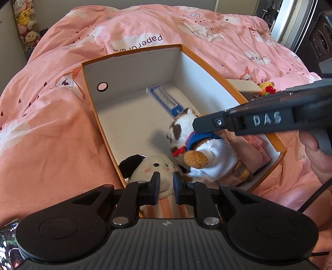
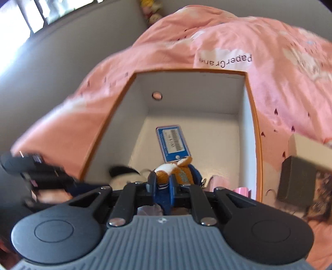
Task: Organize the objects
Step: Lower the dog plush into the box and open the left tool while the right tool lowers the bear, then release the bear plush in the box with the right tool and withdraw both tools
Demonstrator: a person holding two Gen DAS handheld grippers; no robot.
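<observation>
An open white box with an orange rim (image 1: 132,54) (image 2: 186,70) sits on a pink duvet. My left gripper (image 1: 166,182) is shut on a cream dog plush (image 1: 149,168) with a black ear, at the box's near end. Its striped body shows between the pads. My right gripper (image 2: 162,181) is shut on the blue garment of a brown-and-white cat plush (image 2: 166,170). In the left wrist view that gripper (image 1: 199,124) reaches in from the right onto the cat plush (image 1: 211,157), which stands upright beside the dog. A blue card (image 1: 166,99) (image 2: 172,143) lies on the box floor.
The pink duvet (image 1: 51,124) surrounds the box. A pink item (image 1: 249,149) sits in the box's right end. A beige box (image 1: 244,85) and a small yellow-red toy (image 1: 267,87) lie beyond the right wall. A speaker (image 1: 319,41) stands far right, and stacked plush toys (image 1: 26,18) far left.
</observation>
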